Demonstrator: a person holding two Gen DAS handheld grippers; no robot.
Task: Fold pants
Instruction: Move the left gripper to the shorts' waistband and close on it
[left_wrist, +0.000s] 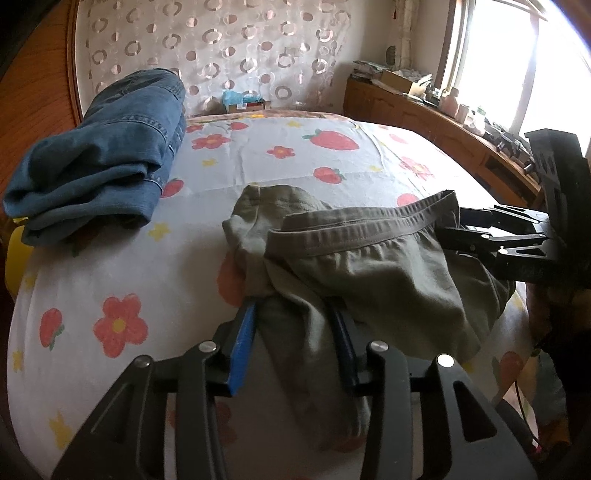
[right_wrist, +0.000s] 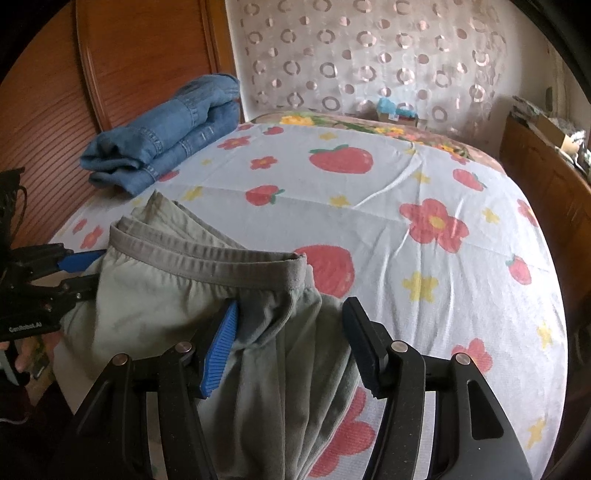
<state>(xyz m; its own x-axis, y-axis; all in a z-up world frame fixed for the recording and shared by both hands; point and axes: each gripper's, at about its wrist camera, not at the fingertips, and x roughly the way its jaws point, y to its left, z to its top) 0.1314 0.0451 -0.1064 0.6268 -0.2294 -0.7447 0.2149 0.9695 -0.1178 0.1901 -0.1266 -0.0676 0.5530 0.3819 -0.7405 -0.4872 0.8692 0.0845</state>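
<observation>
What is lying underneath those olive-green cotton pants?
The olive-green cotton pants lie on the strawberry-and-flower printed bedsheet. Anything else beneath the cloth is covered, so I cannot tell.
</observation>
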